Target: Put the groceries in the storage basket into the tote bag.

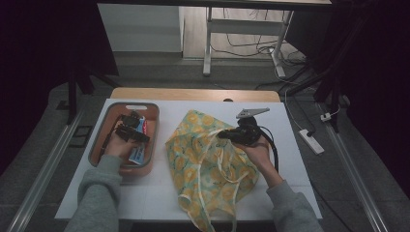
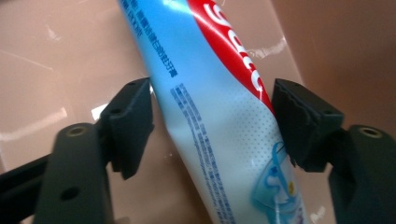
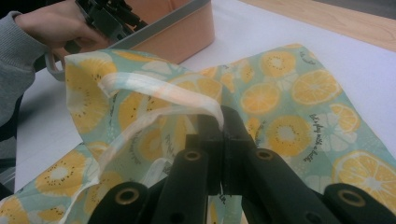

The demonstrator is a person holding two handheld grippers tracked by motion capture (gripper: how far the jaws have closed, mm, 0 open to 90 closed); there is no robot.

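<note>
Left gripper (image 2: 212,123) agape astride toothpaste tube (image 2: 219,116)

On a white table (image 1: 300,145), a peach plastic bin with a grey rim (image 1: 153,126) holds a blue, red and white tube (image 1: 138,152). The left gripper (image 1: 129,130) reaches down into the bin. Beside it lies a mint-green cloth bag printed with yellow lemon slices (image 1: 208,169); the right gripper (image 1: 227,135) pinches the bag's upper edge, lifting it.

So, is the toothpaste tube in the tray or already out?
In. The toothpaste tube lies on the tray floor, between the left gripper jaws.
</note>
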